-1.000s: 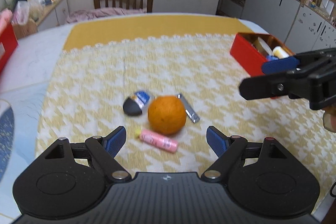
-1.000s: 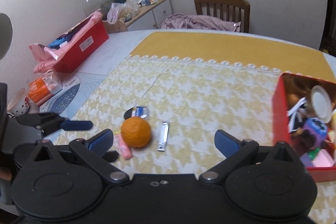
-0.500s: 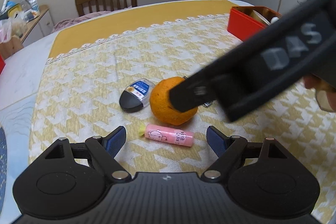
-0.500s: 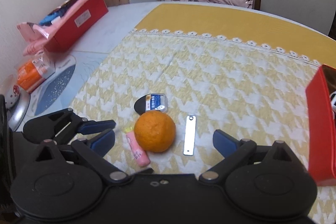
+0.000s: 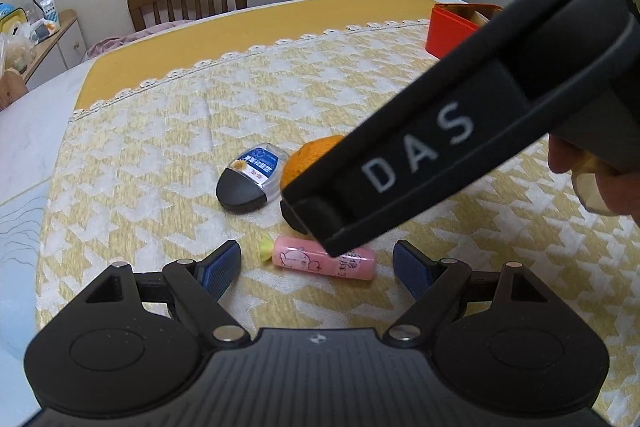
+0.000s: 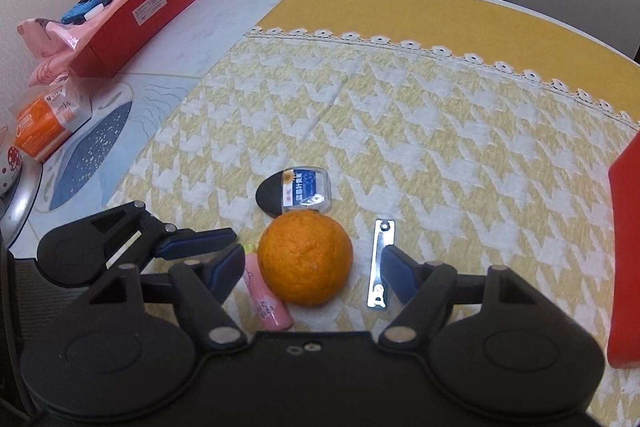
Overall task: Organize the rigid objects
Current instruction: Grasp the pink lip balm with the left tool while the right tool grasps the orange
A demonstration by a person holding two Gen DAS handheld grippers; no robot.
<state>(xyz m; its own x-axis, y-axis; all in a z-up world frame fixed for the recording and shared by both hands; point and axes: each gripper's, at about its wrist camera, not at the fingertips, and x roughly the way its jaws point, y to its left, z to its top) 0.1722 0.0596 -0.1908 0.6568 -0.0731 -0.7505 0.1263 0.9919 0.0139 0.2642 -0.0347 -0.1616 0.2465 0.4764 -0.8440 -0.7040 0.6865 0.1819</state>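
Two views. Left wrist: my left gripper [image 5: 316, 263] stands wide over the pink tube [image 5: 324, 261]; open cloth lies leftward. Right wrist: my right gripper [image 6: 312, 267], jaws just closing, brackets the orange [image 6: 305, 257] without touching it; nail clipper [image 6: 382, 263] at the right pad.

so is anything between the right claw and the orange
Nothing visible: the orange already sits between the right claw's closing jaws. The pink tube touches its left side and the nail clipper lies by the right pad.
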